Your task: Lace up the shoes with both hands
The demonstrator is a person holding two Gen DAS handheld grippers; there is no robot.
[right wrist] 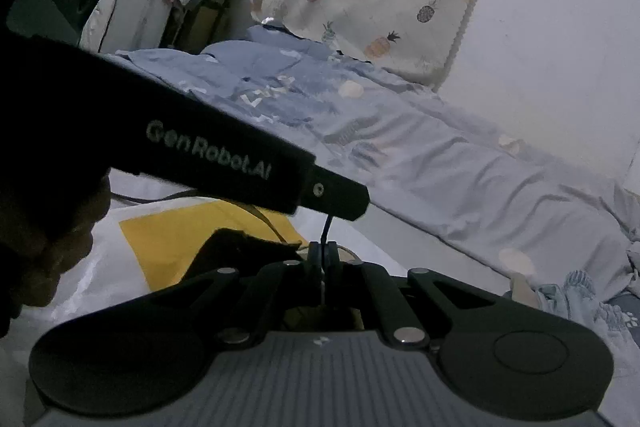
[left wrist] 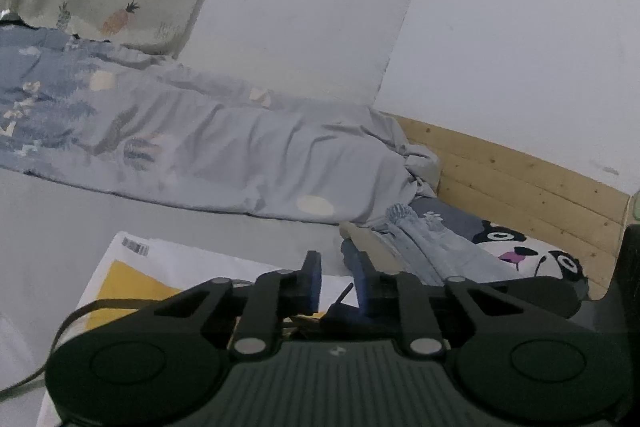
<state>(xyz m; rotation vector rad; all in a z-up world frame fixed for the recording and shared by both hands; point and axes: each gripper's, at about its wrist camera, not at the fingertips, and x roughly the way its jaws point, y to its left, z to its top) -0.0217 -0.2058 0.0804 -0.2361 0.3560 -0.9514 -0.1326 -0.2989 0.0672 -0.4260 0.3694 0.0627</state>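
In the left wrist view my left gripper is open, its blue-padded fingers apart, and a dark lace end pokes up between them untouched. The shoe is mostly hidden below the gripper body. In the right wrist view my right gripper is shut on a thin black lace that runs straight up from its tips. A dark part of the shoe shows just left of the tips. The left gripper's black body crosses above the lace.
All lies on a bed. A white and yellow plastic bag lies under the work, also in the right wrist view. A rumpled blue duvet lies beyond. A wooden bed board and panda cushion sit at the right.
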